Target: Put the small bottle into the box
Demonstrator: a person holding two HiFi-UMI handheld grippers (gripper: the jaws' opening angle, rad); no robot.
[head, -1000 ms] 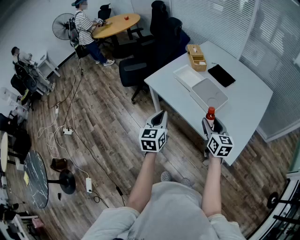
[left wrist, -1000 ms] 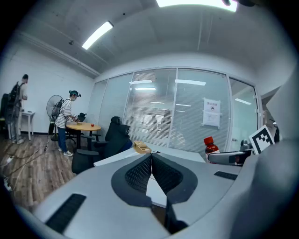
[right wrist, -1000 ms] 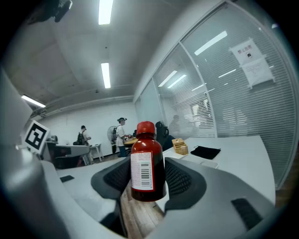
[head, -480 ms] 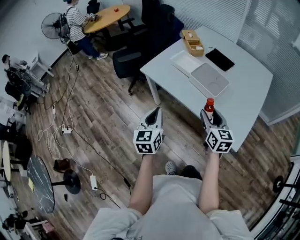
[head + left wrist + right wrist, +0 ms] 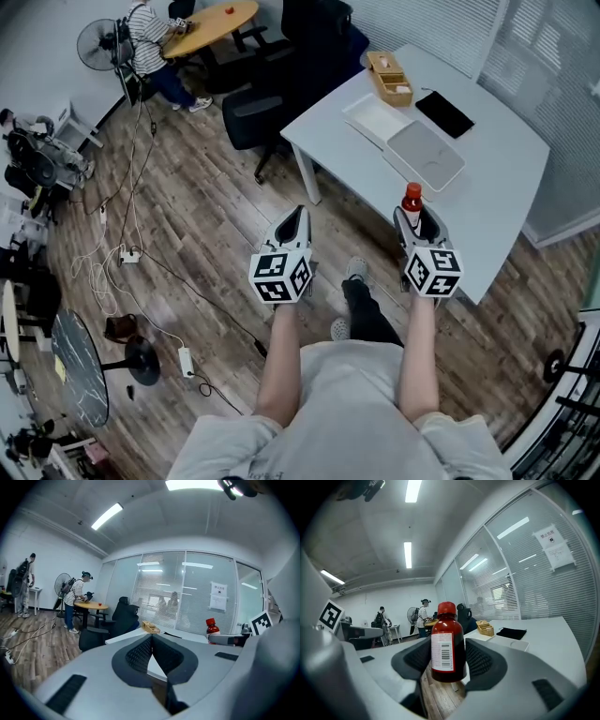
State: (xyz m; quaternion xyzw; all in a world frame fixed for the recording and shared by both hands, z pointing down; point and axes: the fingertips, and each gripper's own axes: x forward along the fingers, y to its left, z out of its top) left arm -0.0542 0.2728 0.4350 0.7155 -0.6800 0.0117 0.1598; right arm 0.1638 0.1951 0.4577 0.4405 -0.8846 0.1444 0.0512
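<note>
My right gripper (image 5: 415, 218) is shut on a small dark bottle (image 5: 447, 644) with a red cap and a white barcode label; it stands upright between the jaws. From the head view the bottle (image 5: 412, 204) hangs over the near edge of the white table (image 5: 497, 187). A small wooden box (image 5: 388, 78) sits at the table's far left corner, and the same box (image 5: 484, 628) shows beyond the bottle in the right gripper view. My left gripper (image 5: 292, 225) is shut and empty, held over the wooden floor left of the table. In the left gripper view its jaws (image 5: 152, 641) meet at the tips.
On the table lie a white tray (image 5: 373, 120), a grey pad (image 5: 427, 156) and a black pouch (image 5: 444, 113). Dark office chairs (image 5: 272, 108) crowd the table's far side. Cables (image 5: 131, 253) trail across the floor. A person (image 5: 150, 37) stands at a round wooden table far off.
Both grippers have drifted slightly left and toward the table as the person steps forward; a foot now shows below. The bottle stays clamped in the right gripper.
</note>
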